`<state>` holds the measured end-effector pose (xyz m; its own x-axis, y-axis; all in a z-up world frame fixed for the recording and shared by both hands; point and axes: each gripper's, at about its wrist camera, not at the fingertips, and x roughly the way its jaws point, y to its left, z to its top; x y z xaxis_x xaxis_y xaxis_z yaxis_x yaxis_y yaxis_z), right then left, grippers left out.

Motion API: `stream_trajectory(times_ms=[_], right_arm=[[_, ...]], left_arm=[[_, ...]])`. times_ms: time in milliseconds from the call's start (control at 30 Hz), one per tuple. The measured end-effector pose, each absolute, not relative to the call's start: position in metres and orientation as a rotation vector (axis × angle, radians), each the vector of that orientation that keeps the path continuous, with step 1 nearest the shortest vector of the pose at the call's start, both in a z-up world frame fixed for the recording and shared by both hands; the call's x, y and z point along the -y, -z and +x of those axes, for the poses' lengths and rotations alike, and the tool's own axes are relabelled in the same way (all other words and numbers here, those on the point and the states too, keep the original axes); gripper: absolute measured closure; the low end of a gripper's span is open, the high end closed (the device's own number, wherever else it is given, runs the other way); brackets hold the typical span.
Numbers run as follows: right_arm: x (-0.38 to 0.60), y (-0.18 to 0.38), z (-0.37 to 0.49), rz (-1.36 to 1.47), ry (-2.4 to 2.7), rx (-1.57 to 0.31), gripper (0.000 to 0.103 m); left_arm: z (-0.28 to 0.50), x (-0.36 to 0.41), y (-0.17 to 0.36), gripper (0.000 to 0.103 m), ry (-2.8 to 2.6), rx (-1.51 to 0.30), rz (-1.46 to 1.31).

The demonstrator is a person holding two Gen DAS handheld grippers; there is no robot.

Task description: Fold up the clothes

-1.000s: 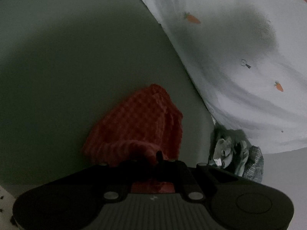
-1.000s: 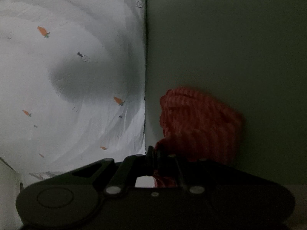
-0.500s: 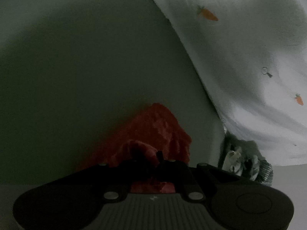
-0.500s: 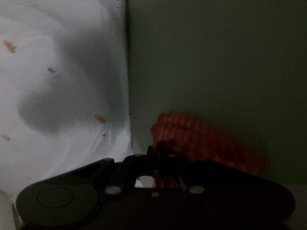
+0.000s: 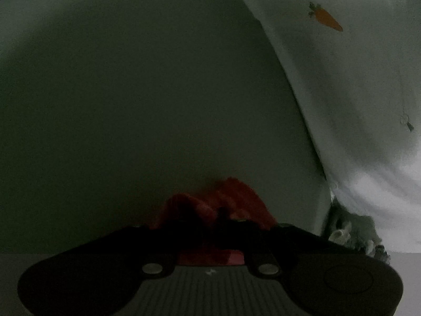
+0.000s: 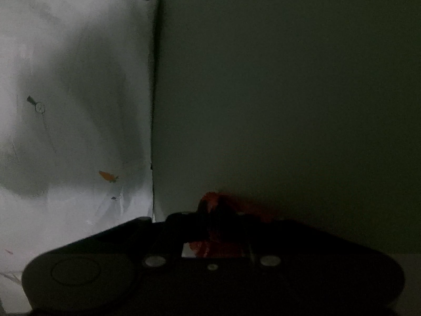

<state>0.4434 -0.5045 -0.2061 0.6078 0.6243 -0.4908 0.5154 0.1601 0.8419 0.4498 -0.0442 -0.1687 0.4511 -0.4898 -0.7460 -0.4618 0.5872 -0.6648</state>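
The left tool [image 5: 221,214] is seen closed on a bunched edge of the red, waffle-textured knitted garment [image 5: 236,200]; red fabric is also visible between the fingers, close to the tool body. The right tool [image 6: 219,208] is likewise clamped on another part of the same red garment [image 6: 210,200], of which only a small crest is shown above the fingers (the remainder is hidden by the tool body). A two-point hold of this kind is judged to be used so that an edge can be kept taut and carried as one line during a fold.

Beyond both tools, a plain grey-green surface [image 5: 131,105] fills most of each view; whether it is a wall or a worktop cannot be told. Beside it, a white sheet printed with small orange carrots [image 5: 368,79] is seen, and the dim lighting suggests that the tools are held close to the surface. A small heap of grey and white clothing [image 5: 352,234] lies at the sheet's lower edge, presumably awaiting folding.
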Motion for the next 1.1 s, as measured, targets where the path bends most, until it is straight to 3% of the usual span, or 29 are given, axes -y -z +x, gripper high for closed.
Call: stream_trajectory(times_ms=[133,233,433,600,933,1100], right_arm=[[0.508,0.191,0.446,1.448,-0.115,-0.932,0.071],[0.511,0.176,0.443,1.371,-0.128,-0.879,0.067],[0.495,0.157,0.429,1.053,-0.146,-0.921,0.067],[0.473,0.155,0.418,0.876,-0.21,-0.944,0.078],[0.469,0.165,0.42,0.859,-0.22,-0.982,0.08],[0.468,0.166,0.423,0.853,-0.197,-0.998,0.08]], left_arm=[[0.443,0.03,0.151,0.072,0.001,-1.045,-0.998],[0.432,0.021,0.135,0.069,0.004,-0.953,-0.948],[0.411,0.042,0.122,0.069,0.063,-0.953,-0.716],[0.4,0.087,0.119,0.069,0.173,-0.954,-0.459],[0.417,0.126,0.14,0.068,0.25,-0.968,-0.174],[0.426,0.133,0.153,0.058,0.239,-0.982,-0.127]])
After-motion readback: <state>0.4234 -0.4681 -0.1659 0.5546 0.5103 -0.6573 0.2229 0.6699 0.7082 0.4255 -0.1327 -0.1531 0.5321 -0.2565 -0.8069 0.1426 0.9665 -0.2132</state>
